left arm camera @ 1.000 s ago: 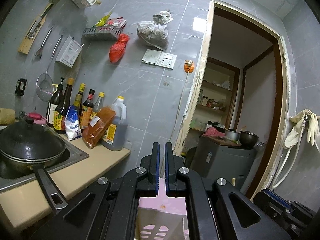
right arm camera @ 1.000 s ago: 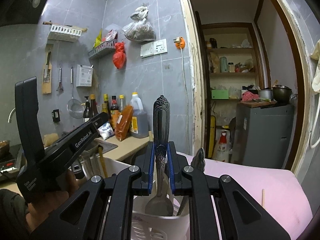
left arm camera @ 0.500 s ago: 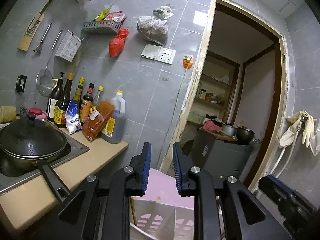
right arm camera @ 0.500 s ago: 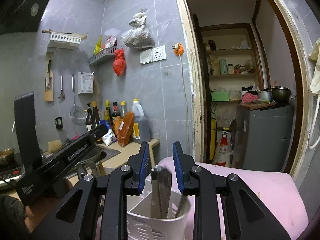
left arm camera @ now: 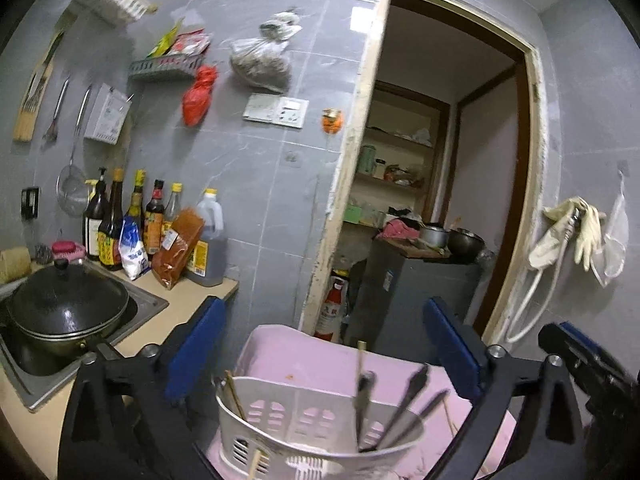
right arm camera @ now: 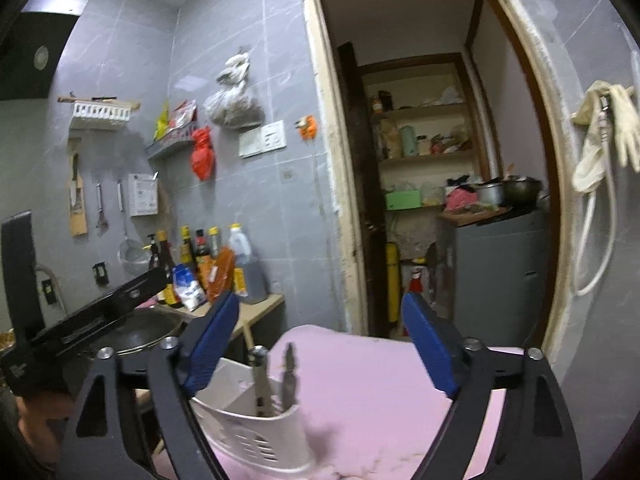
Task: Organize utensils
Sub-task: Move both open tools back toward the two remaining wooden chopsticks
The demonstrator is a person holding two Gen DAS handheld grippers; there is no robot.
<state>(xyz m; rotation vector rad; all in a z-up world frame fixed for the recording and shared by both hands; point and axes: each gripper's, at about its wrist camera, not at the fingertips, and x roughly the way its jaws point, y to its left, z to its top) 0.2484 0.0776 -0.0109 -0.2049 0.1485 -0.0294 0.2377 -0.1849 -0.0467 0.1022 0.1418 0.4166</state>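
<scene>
A white slotted utensil holder [left arm camera: 304, 420] stands on a pink surface [left arm camera: 312, 360]. Several dark metal utensil handles [left arm camera: 400, 404] stand in its right part and wooden chopsticks [left arm camera: 236, 396] in its left part. My left gripper [left arm camera: 324, 356] is wide open above and around the holder, holding nothing. In the right wrist view the holder [right arm camera: 256, 428] sits low left with two utensil handles [right arm camera: 276, 376] sticking up. My right gripper [right arm camera: 324, 344] is wide open and empty above the pink surface [right arm camera: 380, 384]. The left gripper's body [right arm camera: 92, 320] shows at the left there.
A black wok [left arm camera: 64, 312] sits in the sink on the left counter [left arm camera: 188, 304], with bottles [left arm camera: 132, 224] behind it. A doorway [left arm camera: 432, 184] opens ahead onto shelves and a grey cabinet [left arm camera: 412, 296]. Gloves [left arm camera: 568, 232] hang on the right wall.
My right gripper let go of the spoon into the holder and opened wide. My left gripper went from shut to wide open, and both views pulled back from the holder.
</scene>
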